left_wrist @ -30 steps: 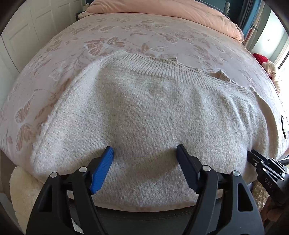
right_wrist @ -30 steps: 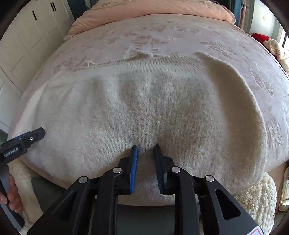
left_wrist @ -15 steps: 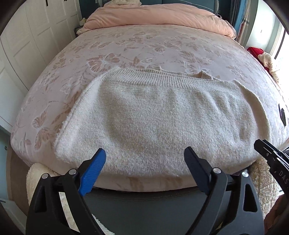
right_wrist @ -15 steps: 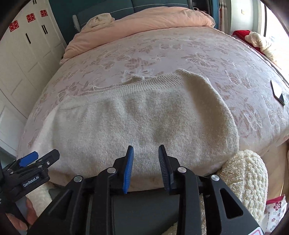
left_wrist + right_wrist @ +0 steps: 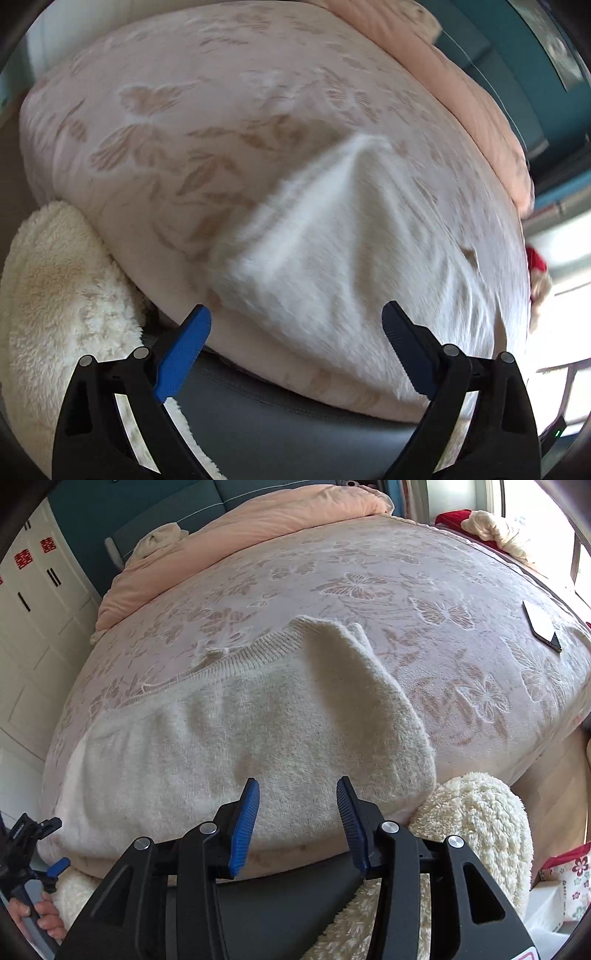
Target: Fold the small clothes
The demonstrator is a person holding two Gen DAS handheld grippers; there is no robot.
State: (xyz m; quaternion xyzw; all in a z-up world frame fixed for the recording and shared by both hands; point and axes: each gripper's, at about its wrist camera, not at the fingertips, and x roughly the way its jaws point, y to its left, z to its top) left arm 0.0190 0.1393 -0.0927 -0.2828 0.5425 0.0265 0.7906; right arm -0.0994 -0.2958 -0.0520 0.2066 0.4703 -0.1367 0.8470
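A cream knit sweater lies folded on the pink floral bed, near its front edge, with the ribbed hem toward the far side. It also shows, blurred, in the left wrist view. My right gripper is open and empty, just in front of the sweater's near edge. My left gripper is wide open and empty, off the sweater's left end near the bed corner. It also shows at the far left of the right wrist view.
A fluffy cream rug lies on the floor by the bed's front, also seen in the left wrist view. A phone lies on the bed at the right. A peach duvet is bunched at the head.
Both grippers have pulled back off the sweater. The right gripper opened from nearly shut. The left gripper swung left toward the bed corner and tilted.
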